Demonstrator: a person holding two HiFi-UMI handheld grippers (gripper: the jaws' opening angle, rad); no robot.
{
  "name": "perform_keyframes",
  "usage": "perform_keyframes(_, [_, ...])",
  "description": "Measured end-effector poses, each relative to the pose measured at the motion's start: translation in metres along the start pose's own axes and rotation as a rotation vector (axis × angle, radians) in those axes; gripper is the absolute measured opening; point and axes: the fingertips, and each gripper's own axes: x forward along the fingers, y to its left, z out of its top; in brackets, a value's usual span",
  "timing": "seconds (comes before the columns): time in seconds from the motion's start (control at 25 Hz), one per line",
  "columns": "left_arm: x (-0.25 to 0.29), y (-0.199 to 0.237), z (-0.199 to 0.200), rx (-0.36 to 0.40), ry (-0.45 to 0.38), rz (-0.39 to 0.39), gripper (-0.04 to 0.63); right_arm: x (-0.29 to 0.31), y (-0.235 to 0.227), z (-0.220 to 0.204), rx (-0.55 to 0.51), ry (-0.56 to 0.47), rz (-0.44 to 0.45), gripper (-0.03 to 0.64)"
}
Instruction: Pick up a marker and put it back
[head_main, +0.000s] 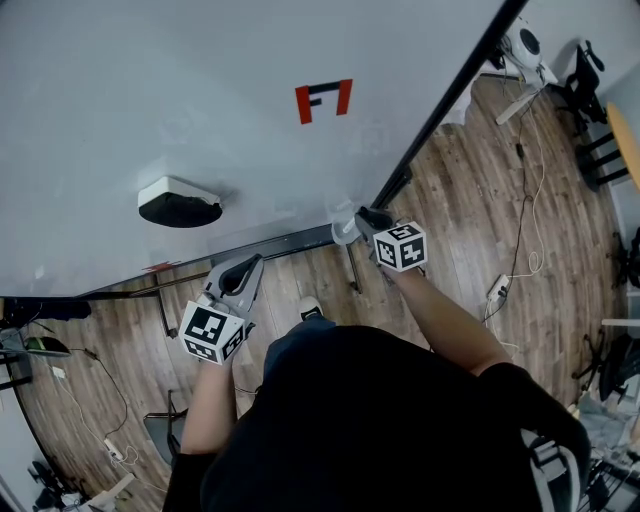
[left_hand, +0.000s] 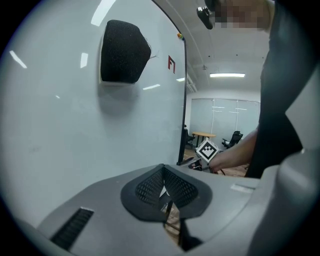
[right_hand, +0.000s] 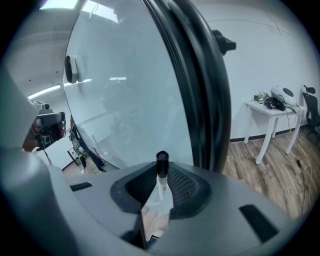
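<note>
**Item:** marker (right_hand: 161, 181), white barrel, black cap.
**Loc.:** upright between pads of right gripper (right_hand: 158, 199), jaws clamped on barrel, near whiteboard (head_main: 200, 100) lower corner.
**Handling (est.):** light, stiff, smooth plastic, may slip; take mid-barrel.
**Left gripper** (left_hand: 165, 194): jaws together, empty.
**Board:** glossy; w/ eraser (head_main: 180, 202), red mark (head_main: 323, 101), tray ledge (head_main: 290, 242).
**Room:** office, wood floor (head_main: 470, 220).

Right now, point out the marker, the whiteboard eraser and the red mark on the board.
marker (right_hand: 162, 186): right gripper view, white barrel.
whiteboard eraser (head_main: 181, 211): head view, black felt side.
red mark (head_main: 304, 106): head view, left stroke.
</note>
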Motion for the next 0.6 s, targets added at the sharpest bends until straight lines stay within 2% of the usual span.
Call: perform_keyframes(0.6, [-0.009, -0.033, 0.017, 0.039, -0.037, 0.010, 0.011, -0.058, 0.019, 0.038, -0.052, -0.115, 0.032, 0.060])
